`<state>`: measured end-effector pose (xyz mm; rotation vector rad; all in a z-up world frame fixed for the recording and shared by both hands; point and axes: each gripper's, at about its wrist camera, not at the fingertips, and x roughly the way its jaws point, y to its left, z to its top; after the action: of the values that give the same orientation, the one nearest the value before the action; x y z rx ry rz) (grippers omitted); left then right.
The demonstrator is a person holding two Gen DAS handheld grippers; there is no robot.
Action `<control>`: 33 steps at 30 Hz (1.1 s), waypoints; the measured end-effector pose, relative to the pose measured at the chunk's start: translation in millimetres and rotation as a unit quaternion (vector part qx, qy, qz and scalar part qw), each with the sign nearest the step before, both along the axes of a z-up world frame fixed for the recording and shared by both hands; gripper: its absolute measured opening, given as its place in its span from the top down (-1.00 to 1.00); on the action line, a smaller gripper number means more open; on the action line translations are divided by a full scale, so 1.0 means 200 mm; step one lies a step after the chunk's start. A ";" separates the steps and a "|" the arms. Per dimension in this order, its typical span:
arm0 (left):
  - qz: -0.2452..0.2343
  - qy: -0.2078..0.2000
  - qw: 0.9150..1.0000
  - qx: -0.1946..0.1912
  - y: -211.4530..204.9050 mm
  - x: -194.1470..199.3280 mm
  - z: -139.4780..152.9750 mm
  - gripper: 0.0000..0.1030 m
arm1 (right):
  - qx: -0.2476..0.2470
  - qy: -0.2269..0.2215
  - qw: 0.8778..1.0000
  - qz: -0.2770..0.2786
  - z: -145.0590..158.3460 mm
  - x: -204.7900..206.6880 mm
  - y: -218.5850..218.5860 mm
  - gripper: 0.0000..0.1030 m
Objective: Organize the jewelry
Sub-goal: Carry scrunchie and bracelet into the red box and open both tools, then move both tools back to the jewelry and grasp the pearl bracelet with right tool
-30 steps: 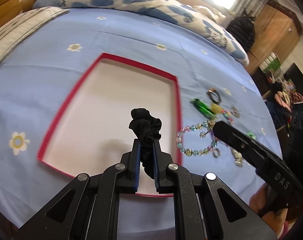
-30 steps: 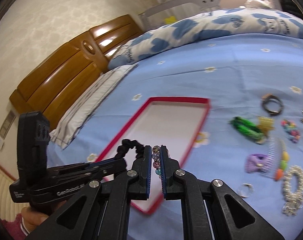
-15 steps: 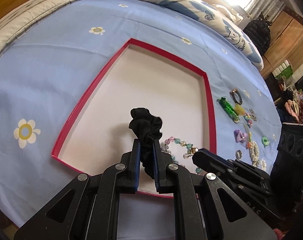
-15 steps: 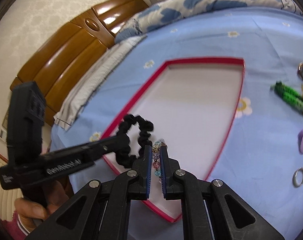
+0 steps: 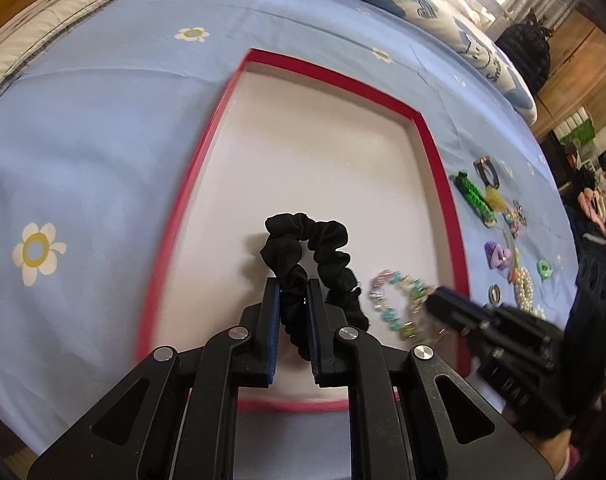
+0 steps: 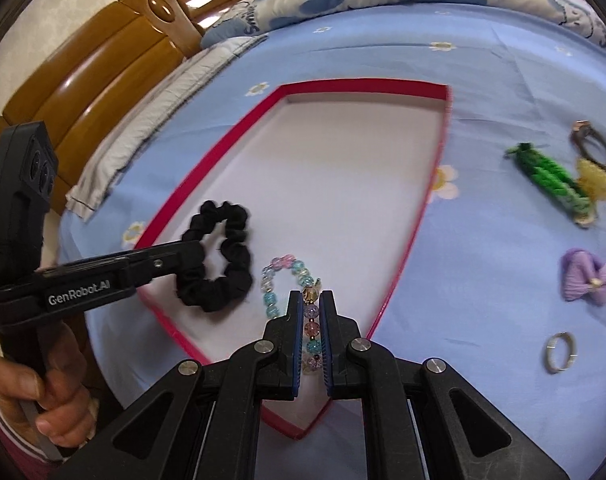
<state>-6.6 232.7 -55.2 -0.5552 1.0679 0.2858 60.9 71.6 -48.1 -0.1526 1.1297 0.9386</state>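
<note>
Two grippers worked over one tray (image 5: 439, 168), a shallow white tray with a red rim, which lay on the blue flowered bedsheet (image 5: 103, 140). Most of the tray floor toward its far edge was free, and I had wide bare sheet on the side toward the wooden headboard (image 6: 103, 64). Beyond the other long rim the sheet was crowded: a green braided bracelet (image 6: 551, 184), a purple bow clip (image 6: 587, 280), a silver ring (image 6: 559, 352) and a pearl bracelet (image 5: 523, 286) lay near each other.

My left gripper (image 5: 293, 292) was clenched on the black scrunchie (image 5: 315, 256), a ruffled fabric loop whose free part rested on the tray floor near the near rim. My right gripper (image 6: 312, 304) was clenched on the beaded bracelet (image 6: 279, 280), made of clear pink, blue and amber beads; its loop lay in the tray just beside the scrunchie, close to the near corner.
</note>
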 end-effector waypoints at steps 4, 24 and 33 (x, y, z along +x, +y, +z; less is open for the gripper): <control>-0.014 0.012 1.000 0.000 -0.04 0.00 -0.03 0.79 | 0.001 0.010 1.000 -0.014 0.00 0.06 -0.07 0.86; -0.004 0.013 0.999 0.032 -0.08 -0.06 0.07 0.04 | 0.043 -0.015 0.999 -0.018 0.14 0.00 -0.09 0.34; -0.027 -0.016 0.999 0.031 -0.20 -0.01 0.19 -0.07 | 0.062 -0.031 0.994 -0.081 0.21 0.02 -0.41 0.16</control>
<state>-8.4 192.4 -16.8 -0.4730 1.0376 0.2624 64.1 -9.6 -6.5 0.0121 1.0070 0.8504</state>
